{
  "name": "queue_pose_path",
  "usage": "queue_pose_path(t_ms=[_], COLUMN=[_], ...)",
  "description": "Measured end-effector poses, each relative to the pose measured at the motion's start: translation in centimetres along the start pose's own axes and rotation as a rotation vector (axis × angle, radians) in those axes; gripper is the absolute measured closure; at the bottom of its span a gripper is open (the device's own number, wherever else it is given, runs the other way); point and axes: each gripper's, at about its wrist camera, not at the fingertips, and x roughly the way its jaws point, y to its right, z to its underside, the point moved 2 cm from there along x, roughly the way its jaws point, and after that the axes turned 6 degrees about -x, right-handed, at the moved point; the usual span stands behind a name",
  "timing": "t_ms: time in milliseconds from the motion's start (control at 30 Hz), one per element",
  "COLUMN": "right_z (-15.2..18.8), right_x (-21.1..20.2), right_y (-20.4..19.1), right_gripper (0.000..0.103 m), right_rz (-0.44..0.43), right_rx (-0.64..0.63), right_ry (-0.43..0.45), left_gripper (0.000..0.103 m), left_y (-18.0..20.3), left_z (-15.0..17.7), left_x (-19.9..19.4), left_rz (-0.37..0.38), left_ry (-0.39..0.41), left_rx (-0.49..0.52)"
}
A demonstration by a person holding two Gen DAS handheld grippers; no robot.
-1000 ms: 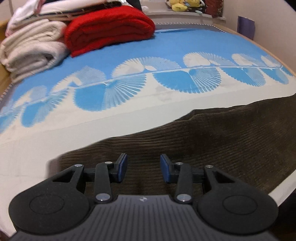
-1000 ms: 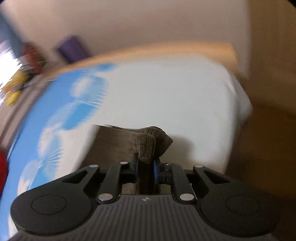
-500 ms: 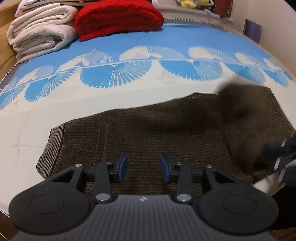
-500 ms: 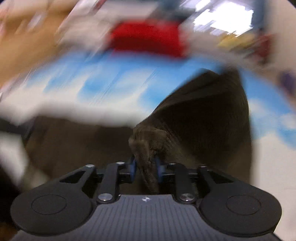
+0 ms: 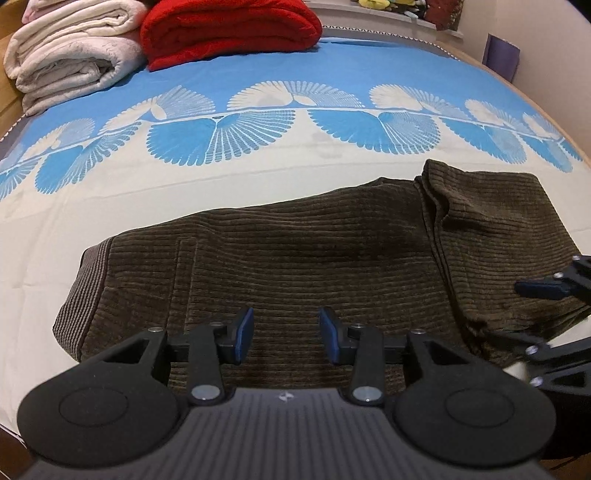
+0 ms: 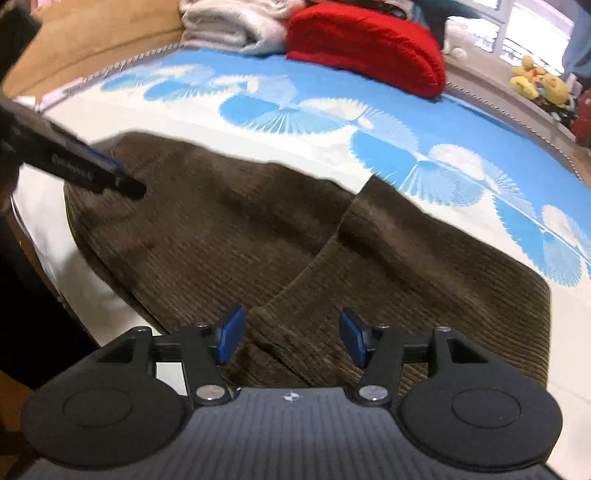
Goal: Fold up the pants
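While we hover: both tools apart, holding nothing.
Left gripper (image 5: 286, 334): apart.
Right gripper (image 6: 290, 336): apart.
Brown corduroy pants (image 5: 295, 266): leg end folded over at right.
Left for us: further folds.

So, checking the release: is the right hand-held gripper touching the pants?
Cannot tell. Right wrist view shows right hand-held gripper open over the pants, gripping nothing; no gap is plain.

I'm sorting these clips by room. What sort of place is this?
Most likely a bedroom: the brown pants lie on a bed with a blue-and-cream patterned sheet, folded blankets are stacked at its far end, and plush toys sit on a ledge.
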Motion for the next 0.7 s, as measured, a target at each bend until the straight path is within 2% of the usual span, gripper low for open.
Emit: queue_pose_path(t_ms=[233, 267, 300, 333, 400, 467, 600, 667, 700], right_z=[0.7, 0.8, 0.8, 0.8, 0.7, 0.3, -0.6, -0.5, -0.2], right_x=[2.7, 2.4, 2.0, 1.6, 0.6, -0.7, -4.6, -5.3, -4.8], right_y=[-1.4, -1.4, -1.5, -1.5, -1.2, -0.2, 1.9, 1.4, 0.5], right_gripper=[0.046, 0.050, 0.064, 0.069, 0.087, 0.090, 0.090, 0.090, 0.088], right_rz=[-0.008, -0.015, -0.032, -0.043, -0.047, -0.029, -0.044, -0.062, -0.066], right_rx=[-0.083, -0.090, -0.094, -0.095, -0.090, -0.042, 0.110, 0.090, 0.032], right_ry=[-0.100, -0.088, -0.074, -0.063, -0.034, 0.018, 0.193, 0.221, 0.190], left_gripper=[0.059, 0.059, 0.059, 0.059, 0.059, 0.059, 0.059, 0.059, 0.059], left_y=[-0.1, -0.1, -0.1, -0.1, 0.0, 0.2, 0.5, 0.7, 0.8], left_z=[0.1, 0.1, 0.1, 0.1, 0.1, 0.1, 0.2, 0.2, 0.2], left_x=[0.2, 0.2, 0.2, 0.2, 0.2, 0.2, 0.3, 0.4, 0.5], left_rz=[-0.007, -0.008, -0.007, -0.006, -0.007, -0.006, -0.003, -0.003, -0.001], left_ry=[-0.002, -0.001, -0.001, -0.001, 0.000, 0.001, 0.005, 0.004, 0.002], left_rx=[0.007, 0.005, 0.005, 0.006, 0.010, 0.012, 0.027, 0.032, 0.035])
